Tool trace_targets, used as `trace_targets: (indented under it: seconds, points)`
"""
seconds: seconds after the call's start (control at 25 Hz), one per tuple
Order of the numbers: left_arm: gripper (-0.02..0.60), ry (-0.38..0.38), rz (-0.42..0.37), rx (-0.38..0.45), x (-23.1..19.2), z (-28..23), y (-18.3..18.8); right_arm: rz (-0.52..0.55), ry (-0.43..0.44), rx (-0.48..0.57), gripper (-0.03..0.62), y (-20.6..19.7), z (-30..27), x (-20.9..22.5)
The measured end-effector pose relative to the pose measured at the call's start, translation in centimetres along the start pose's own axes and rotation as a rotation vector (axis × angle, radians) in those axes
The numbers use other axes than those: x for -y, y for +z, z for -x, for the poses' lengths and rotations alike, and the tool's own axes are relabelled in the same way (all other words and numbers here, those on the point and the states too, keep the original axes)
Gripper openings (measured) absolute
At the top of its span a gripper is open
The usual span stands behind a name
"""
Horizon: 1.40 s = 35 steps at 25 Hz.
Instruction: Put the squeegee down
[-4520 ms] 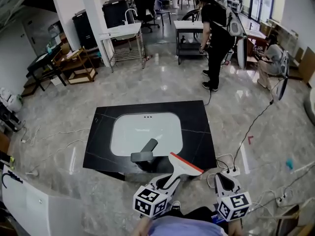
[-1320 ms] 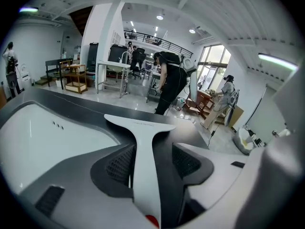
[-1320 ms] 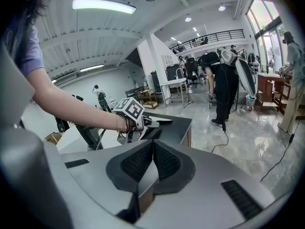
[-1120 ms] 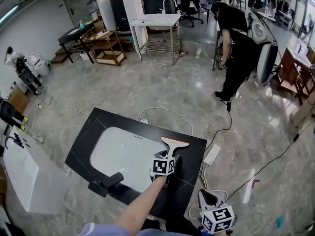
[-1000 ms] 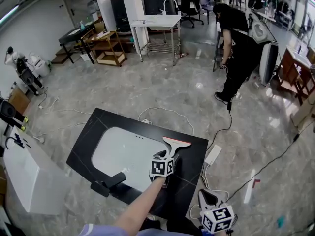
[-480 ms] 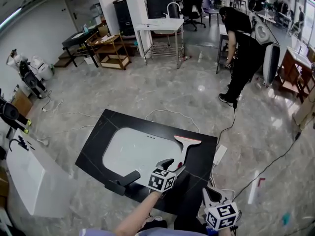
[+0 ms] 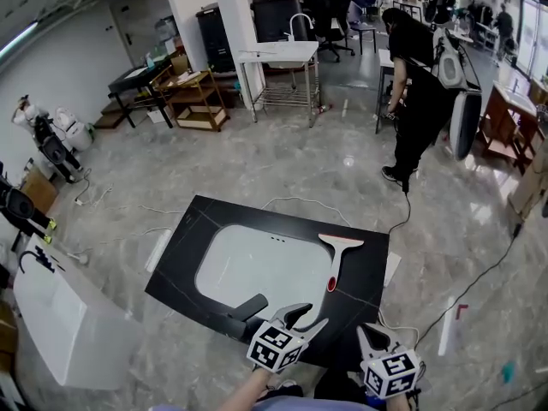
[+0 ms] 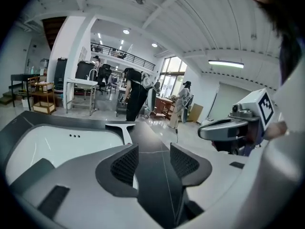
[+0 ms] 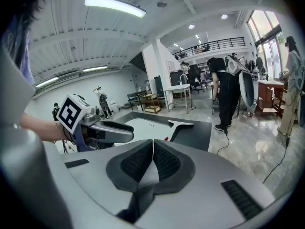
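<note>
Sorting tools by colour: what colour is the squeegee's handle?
Squeegee handle: white, red patch near its end; clearest in head view.

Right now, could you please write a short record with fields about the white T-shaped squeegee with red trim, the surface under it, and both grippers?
Object: white T-shaped squeegee with red trim, lying flat, touched by no gripper
Support: black slab, on the part to the right of the white rounded basin
Left gripper: open, nothing between the jaws, which have just been closing
Right gripper: shut, empty
Task state: squeegee is put down
</note>
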<state>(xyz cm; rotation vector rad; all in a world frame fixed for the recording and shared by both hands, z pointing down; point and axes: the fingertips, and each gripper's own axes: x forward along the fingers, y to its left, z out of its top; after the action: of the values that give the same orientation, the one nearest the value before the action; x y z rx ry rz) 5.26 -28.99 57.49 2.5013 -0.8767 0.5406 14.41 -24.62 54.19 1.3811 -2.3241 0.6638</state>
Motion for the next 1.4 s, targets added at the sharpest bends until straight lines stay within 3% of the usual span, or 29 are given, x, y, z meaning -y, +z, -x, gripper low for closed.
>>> trace_targets:
  seconds: [0.24, 0.8, 1.16, 1.4]
  points:
    - [0.143, -0.009, -0.034, 0.043, 1.5, 6.1, -1.0, 0.002, -0.006, 0.021, 0.018, 0.1, 0.2, -3.9]
    - [0.130, -0.060, -0.058, 0.079, 1.6, 17.2, -6.5, 0.028, -0.020, 0.022, 0.018, -3.7, 0.8, -16.0]
    - [0.106, -0.106, -0.044, 0.104, 1.9, 19.6, -7.7, 0.042, -0.088, -0.023, 0.018, -5.4, 3.7, -19.0]
    - [0.106, -0.126, -0.100, 0.114, 3.2, 20.1, -7.4, 0.035, -0.113, -0.028, 0.018, -6.2, 4.6, -19.3]
